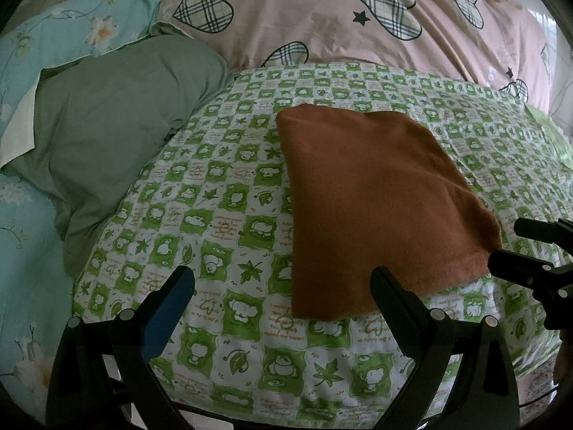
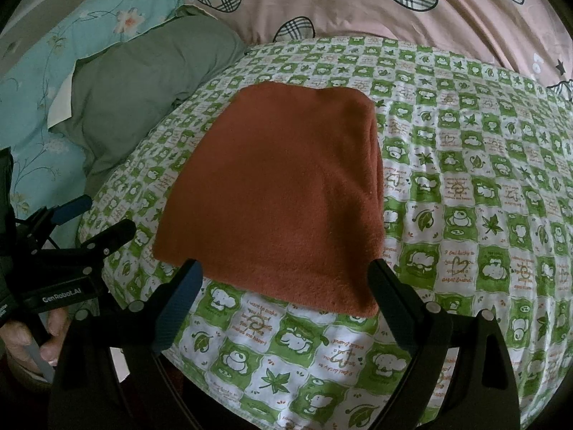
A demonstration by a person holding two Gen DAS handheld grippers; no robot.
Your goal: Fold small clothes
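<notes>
the orange cloth (image 2: 275, 193) lies flat on the green-and-white checked sheet (image 2: 465, 186) of the bed, near the bed's front edge and roughly midway between its sides. it appears already folded at least 1 time: the right side shows a thick rounded fold, and the near edge looks layered.

handling: the cloth looks like fleece or terry, judged soft, light and limp. it will drape and sag when lifted, and the layers may slide apart if only 1 layer is pinched. it is not fragile. take hold at the 2 near corners, pinching through all layers, or at the near edge close to each corner.

orientation: the cloth forms a rough rectangle. its long axis runs from the bed's front edge toward the pink heart-print quilt (image 1: 322, 18) at the far side. the folded edge faces the bed's right side; the left edge looks thinner.

right gripper (image 2: 284, 281): jaws wide open, holding nothing, straddling the near edge of the cloth with 1 jaw near each near corner.

left gripper (image 1: 283, 286): jaws wide open, holding nothing, set over the sheet just beside the cloth's near left corner.

a grey-green pillow (image 1: 118, 114) lies at the bed's left side, apart from the cloth.
</notes>
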